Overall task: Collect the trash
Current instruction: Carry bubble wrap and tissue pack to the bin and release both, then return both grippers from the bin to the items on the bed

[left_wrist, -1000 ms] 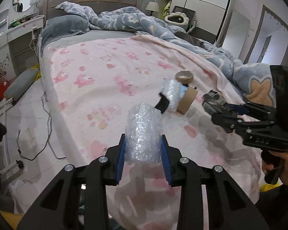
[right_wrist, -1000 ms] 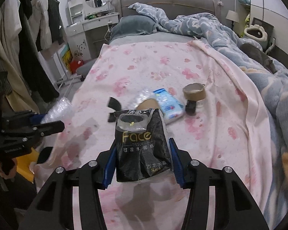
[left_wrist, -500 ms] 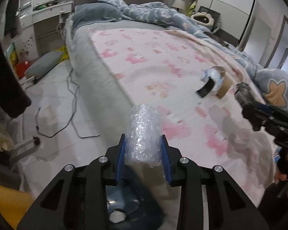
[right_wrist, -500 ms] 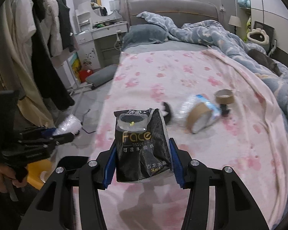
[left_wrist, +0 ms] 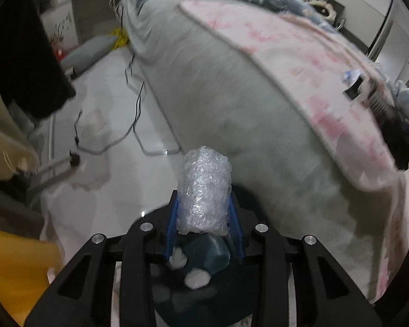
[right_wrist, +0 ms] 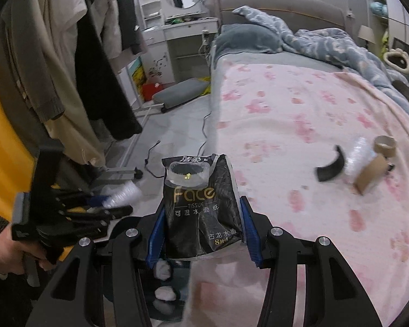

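- Bubble wrap roll [left_wrist: 203,190] is sitting upright between my left gripper [left_wrist: 203,218] fingers; the blue pads [left_wrist: 172,223] are pinching it on both sides, so I am gripping it firmly.
- Below those fingers I am seeing a dark bin [left_wrist: 204,286] with a teal lump [left_wrist: 212,248] and white wads [left_wrist: 196,278] inside it; the roll is hanging just above the opening.
- Ahead of the left fingertips, pale floor [left_wrist: 117,125] with loose cables [left_wrist: 139,95]; to their right, the grey side of the bed [left_wrist: 231,95] under a pink blanket [left_wrist: 300,54]. This view is blurring.
- Black tissue pack [right_wrist: 201,204], printed "Face", is standing between my right gripper [right_wrist: 201,234] fingers; both blue pads [right_wrist: 155,234] are pressing its sides, so I am clenching it.
- Under the right fingers the same bin [right_wrist: 166,302] is showing, white wads [right_wrist: 163,268] inside.
- Left of the right fingers, the left gripper [right_wrist: 117,201] is appearing with the bubble wrap [right_wrist: 122,193] at its tip, a hand [right_wrist: 19,253] on its grip.
- Well to the right of the right fingertips, on the blanket [right_wrist: 300,103]: a curved black piece [right_wrist: 330,166], a clear wrapper [right_wrist: 360,155], and two cardboard tape cores [right_wrist: 373,171].
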A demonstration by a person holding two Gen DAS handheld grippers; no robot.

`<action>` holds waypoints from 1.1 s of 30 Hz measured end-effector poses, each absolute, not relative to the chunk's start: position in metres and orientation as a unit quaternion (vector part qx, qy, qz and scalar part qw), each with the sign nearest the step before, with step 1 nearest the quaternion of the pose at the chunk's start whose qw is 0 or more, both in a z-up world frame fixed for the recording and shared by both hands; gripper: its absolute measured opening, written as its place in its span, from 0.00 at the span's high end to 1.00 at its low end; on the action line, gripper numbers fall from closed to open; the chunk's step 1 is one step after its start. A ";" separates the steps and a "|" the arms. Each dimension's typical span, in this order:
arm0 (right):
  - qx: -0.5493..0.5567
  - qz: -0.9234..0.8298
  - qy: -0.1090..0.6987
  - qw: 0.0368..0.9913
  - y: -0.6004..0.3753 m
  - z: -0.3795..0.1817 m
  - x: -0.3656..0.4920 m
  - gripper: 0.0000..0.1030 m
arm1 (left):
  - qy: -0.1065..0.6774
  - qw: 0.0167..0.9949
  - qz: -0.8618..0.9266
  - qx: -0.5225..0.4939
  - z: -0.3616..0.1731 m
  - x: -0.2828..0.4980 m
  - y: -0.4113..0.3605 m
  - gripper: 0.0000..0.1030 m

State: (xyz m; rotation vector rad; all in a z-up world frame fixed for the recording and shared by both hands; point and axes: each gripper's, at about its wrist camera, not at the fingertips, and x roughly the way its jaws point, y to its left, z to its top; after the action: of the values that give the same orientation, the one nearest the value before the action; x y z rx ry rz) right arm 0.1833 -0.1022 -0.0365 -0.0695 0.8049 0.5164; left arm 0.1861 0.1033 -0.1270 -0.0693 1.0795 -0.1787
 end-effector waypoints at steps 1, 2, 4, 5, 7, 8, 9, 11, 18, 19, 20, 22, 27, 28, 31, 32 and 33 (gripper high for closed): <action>-0.033 0.253 0.389 0.885 -0.095 -0.039 0.184 0.50 | 0.523 0.848 -0.084 -0.032 -0.134 0.186 0.106 0.64; -0.034 0.258 0.393 0.882 -0.088 -0.042 0.185 0.50 | 0.533 0.841 -0.085 -0.033 -0.140 0.186 0.109 0.64; -0.039 0.269 0.400 0.875 -0.073 -0.049 0.185 0.50 | 0.559 0.823 -0.091 -0.041 -0.155 0.184 0.114 0.64; -0.041 0.272 0.403 0.873 -0.069 -0.050 0.185 0.50 | 0.571 0.814 -0.095 -0.044 -0.162 0.183 0.116 0.64; -0.048 0.282 0.408 0.867 -0.055 -0.055 0.184 0.50 | 0.597 0.795 -0.101 -0.050 -0.178 0.179 0.120 0.64; -0.053 0.287 0.411 0.864 -0.047 -0.058 0.184 0.50 | 0.607 0.786 -0.105 -0.053 -0.184 0.178 0.121 0.64; -0.057 0.291 0.412 0.862 -0.041 -0.060 0.184 0.50 | 0.618 0.777 -0.108 -0.054 -0.191 0.174 0.122 0.64; -0.064 0.297 0.414 0.858 -0.031 -0.064 0.183 0.50 | 0.629 0.768 -0.110 -0.050 -0.200 0.170 0.125 0.59; -0.094 0.300 0.438 0.842 -0.006 -0.088 0.187 0.50 | 0.636 0.762 -0.111 -0.051 -0.204 0.159 0.142 0.34; -0.097 0.298 0.443 0.840 -0.003 -0.093 0.188 0.50 | 0.634 0.764 -0.110 -0.053 -0.202 0.158 0.144 0.33; -0.101 0.297 0.450 0.836 -0.001 -0.098 0.190 0.50 | 0.631 0.766 -0.109 -0.056 -0.200 0.159 0.147 0.32; -0.106 0.295 0.461 0.830 0.004 -0.107 0.191 0.50 | 0.624 0.772 -0.104 -0.059 -0.193 0.157 0.152 0.30; -0.122 0.294 0.492 0.811 0.018 -0.131 0.194 0.50 | 0.599 0.794 -0.088 -0.061 -0.177 0.156 0.169 0.28; -0.124 0.293 0.496 0.808 0.019 -0.135 0.194 0.50 | 0.590 0.801 -0.082 -0.057 -0.173 0.158 0.172 0.28; -0.127 0.297 0.516 0.794 0.023 -0.148 0.195 0.50 | 0.562 0.823 -0.071 -0.043 -0.154 0.158 0.176 0.28; -0.126 0.297 0.521 0.790 0.024 -0.152 0.194 0.50 | 0.548 0.833 -0.067 -0.042 -0.144 0.159 0.178 0.28; -0.126 0.297 0.531 0.784 0.025 -0.159 0.194 0.50 | 0.539 0.839 -0.064 -0.043 -0.138 0.161 0.180 0.28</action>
State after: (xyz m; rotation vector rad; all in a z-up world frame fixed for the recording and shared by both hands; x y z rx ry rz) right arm 0.1936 0.0249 -0.1586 -0.2709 1.1452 0.6408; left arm 0.1608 0.1800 -0.1380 -0.0901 1.1402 -0.1355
